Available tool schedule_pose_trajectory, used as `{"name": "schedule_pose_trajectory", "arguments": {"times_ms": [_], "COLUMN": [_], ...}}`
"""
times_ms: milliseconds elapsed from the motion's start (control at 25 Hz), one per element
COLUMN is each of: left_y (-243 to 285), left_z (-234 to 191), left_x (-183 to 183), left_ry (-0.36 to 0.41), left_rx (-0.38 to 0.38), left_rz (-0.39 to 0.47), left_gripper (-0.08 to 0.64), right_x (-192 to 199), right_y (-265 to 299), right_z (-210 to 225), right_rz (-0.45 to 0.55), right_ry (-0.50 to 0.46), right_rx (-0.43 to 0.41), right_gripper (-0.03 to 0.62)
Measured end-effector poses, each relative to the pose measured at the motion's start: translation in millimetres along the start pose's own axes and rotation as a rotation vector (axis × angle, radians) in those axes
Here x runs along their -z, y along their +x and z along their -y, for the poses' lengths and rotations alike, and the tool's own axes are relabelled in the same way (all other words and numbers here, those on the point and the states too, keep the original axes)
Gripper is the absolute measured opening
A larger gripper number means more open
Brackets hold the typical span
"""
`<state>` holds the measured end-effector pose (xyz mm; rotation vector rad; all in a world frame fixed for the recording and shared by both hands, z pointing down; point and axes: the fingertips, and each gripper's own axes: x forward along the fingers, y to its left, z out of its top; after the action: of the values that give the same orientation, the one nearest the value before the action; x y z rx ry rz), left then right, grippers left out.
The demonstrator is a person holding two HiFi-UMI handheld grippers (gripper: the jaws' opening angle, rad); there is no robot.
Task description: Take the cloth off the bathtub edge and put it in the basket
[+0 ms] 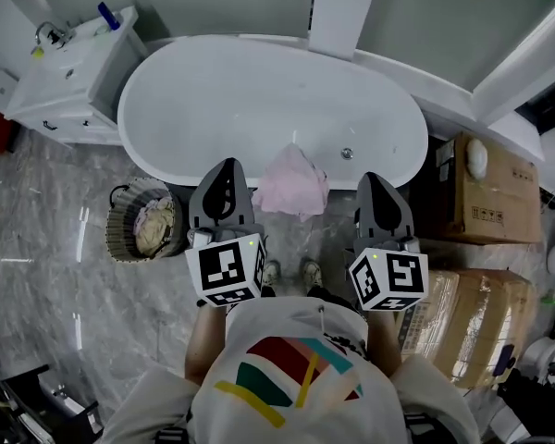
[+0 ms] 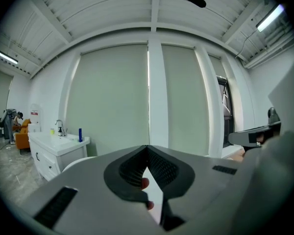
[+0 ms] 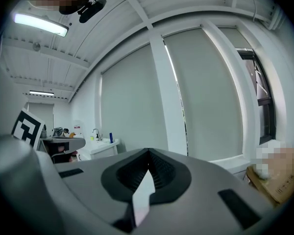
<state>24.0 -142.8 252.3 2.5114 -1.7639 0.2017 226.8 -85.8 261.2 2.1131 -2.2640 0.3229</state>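
A pink cloth hangs crumpled over the near edge of the white oval bathtub in the head view. To the tub's left, a round wicker basket stands on the floor with pale fabric inside. My left gripper hovers just left of the cloth and my right gripper just right of it, both level, shut and holding nothing. In the left gripper view the left gripper has its jaws together at the tips. The right gripper looks the same in its own view. Neither gripper touches the cloth.
A white vanity with a sink stands at the tub's far left. Cardboard boxes are stacked on the right. A white pillar rises behind the tub. The person's feet stand on the marble floor between the grippers.
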Motion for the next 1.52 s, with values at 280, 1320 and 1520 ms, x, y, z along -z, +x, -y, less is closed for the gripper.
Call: {"name": "schedule_pose_trajectory", "arguments": {"times_ms": [280, 1320, 1520], "left_y": [24, 86, 92], "left_z": [-6, -1, 1], "left_x": [26, 388, 415], "left_ry": [0.024, -0.093, -0.140], "left_rx": [-0.039, -0.007, 0.033], "left_rz": [-0.034, -0.335, -0.406], "left_gripper": [0.018, 0.020, 0.021], "right_x": [5, 318, 353], "right_y": [37, 127, 130], "right_z": [9, 29, 40], "right_rz": [-0.004, -0.318, -0.395], "right_ry": [-0.030, -0.070, -0.064], "right_rx": [-0.078, -0.208, -0.199], "right_gripper": [0.009, 0.015, 0.261]}}
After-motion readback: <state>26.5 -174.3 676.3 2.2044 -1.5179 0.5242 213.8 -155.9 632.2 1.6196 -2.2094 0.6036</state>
